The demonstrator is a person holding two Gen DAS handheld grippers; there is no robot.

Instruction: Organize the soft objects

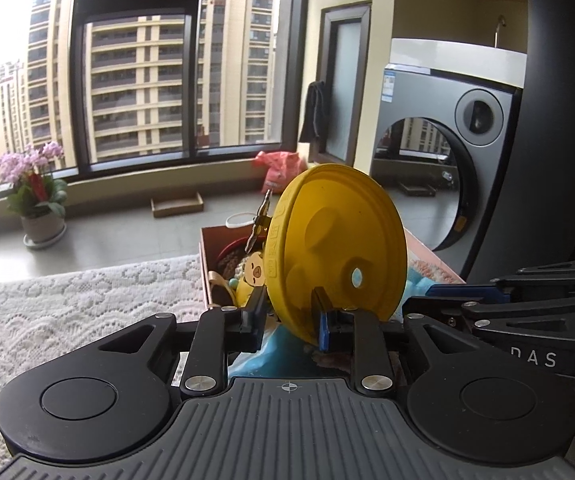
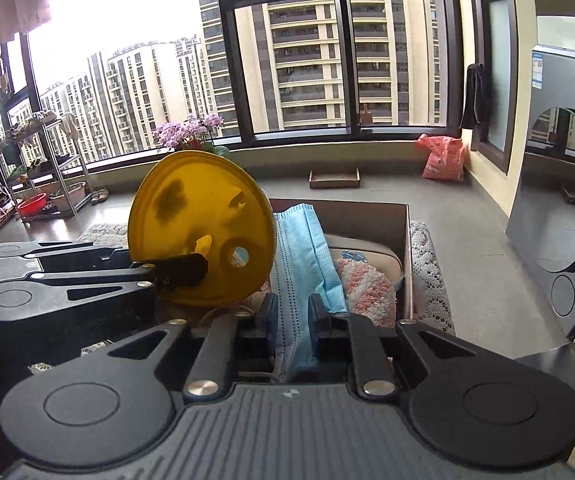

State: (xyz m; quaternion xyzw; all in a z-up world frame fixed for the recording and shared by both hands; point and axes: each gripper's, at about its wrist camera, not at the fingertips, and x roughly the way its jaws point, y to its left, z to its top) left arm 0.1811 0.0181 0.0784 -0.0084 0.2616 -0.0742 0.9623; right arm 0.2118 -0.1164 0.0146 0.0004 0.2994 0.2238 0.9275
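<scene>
Upright on its edge above the cardboard box (image 2: 401,232), a yellow round lid (image 1: 337,248) is pinched in the narrowly parted left gripper (image 1: 291,312). Beside it, the right gripper (image 2: 292,320) clamps a blue face mask (image 2: 303,264), long axis pointing away. Inside the box lie a pink-and-white fluffy cloth (image 2: 367,290) and a yellow plush toy (image 1: 253,276).

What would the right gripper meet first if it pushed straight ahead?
The right gripper already pinches the blue face masks; straight on, probably the beige cushion in the cardboard box. Depth is unclear.

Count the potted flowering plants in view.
1. A pink-flowered potted plant sits on the floor by the window; in the right wrist view only its blooms show above the yellow lid.
</scene>
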